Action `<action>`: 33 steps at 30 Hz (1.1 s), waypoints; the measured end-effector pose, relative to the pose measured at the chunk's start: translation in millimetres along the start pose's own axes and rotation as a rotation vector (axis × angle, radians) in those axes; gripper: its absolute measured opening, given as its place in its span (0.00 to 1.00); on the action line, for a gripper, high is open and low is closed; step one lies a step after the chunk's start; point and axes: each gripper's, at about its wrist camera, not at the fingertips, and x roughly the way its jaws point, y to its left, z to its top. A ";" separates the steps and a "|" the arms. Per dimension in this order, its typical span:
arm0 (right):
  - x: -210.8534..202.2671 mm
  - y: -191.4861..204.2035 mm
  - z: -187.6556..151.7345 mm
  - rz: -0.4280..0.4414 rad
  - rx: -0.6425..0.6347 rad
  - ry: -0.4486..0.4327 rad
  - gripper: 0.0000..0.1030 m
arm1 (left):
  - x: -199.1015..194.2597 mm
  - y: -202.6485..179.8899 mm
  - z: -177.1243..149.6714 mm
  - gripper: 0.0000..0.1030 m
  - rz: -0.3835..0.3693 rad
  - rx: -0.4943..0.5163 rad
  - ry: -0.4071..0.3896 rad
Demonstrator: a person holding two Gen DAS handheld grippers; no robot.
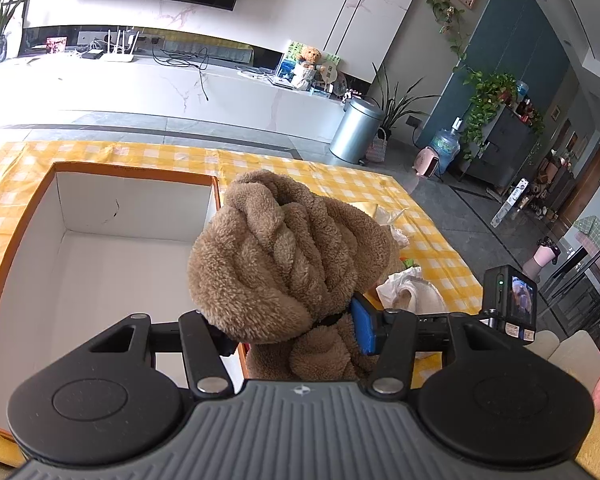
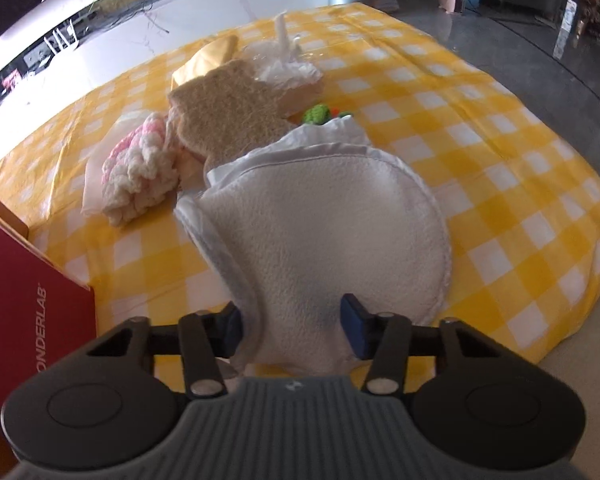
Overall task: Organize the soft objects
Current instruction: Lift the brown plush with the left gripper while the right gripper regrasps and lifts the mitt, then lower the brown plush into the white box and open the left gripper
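My left gripper (image 1: 292, 332) is shut on a brown fleece bundle (image 1: 284, 256) and holds it up at the right rim of an open white box with an orange edge (image 1: 100, 248). My right gripper (image 2: 292, 330) has its jaws on either side of a round white fleece piece (image 2: 328, 224) lying on the yellow checked tablecloth (image 2: 480, 184); the jaws touch it. Behind it lie a tan fleece piece (image 2: 228, 120), a pink and white knitted item (image 2: 140, 168), a small green item (image 2: 320, 114) and a plastic-wrapped item (image 2: 284, 68).
A red box (image 2: 28, 300) stands at the left in the right wrist view. The table's right edge (image 2: 580, 280) drops to the grey floor. The right gripper's camera (image 1: 508, 300) shows in the left wrist view. A silver bin (image 1: 356, 130) stands beyond the table.
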 end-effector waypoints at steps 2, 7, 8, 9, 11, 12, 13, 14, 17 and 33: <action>-9.4 -10.2 -3.1 0.032 0.051 -0.021 0.25 | -1.8 0.2 -1.3 0.60 0.000 0.001 -0.005; -54.7 -25.9 -8.0 0.071 0.110 -0.168 0.18 | -7.0 -0.4 -3.5 0.60 0.000 0.015 -0.013; -62.2 -28.3 -8.4 0.085 0.109 -0.178 0.17 | -7.6 0.4 -3.0 0.60 -0.001 0.011 -0.016; -68.7 -29.8 -9.7 0.105 0.111 -0.183 0.17 | -8.2 0.9 -3.1 0.60 -0.001 0.006 -0.018; -81.2 -36.8 -14.2 0.139 0.134 -0.200 0.16 | -10.7 3.4 -2.0 0.60 0.003 -0.010 -0.015; -87.8 -39.5 -17.8 0.148 0.141 -0.212 0.16 | -12.9 4.8 -1.7 0.60 0.003 -0.019 -0.016; -94.2 -42.1 -21.4 0.156 0.148 -0.224 0.16 | -15.6 6.1 -1.2 0.60 0.002 -0.025 -0.022; -99.4 -43.6 -25.1 0.166 0.155 -0.234 0.16 | -19.6 6.8 -1.1 0.60 0.001 -0.028 -0.033; -116.2 -45.5 -32.7 0.208 0.164 -0.251 0.16 | -30.9 10.0 0.0 0.60 0.004 -0.036 -0.060; -201.2 114.4 -43.4 0.622 -0.185 -0.323 0.16 | -41.5 55.1 -8.8 0.60 0.320 0.011 0.033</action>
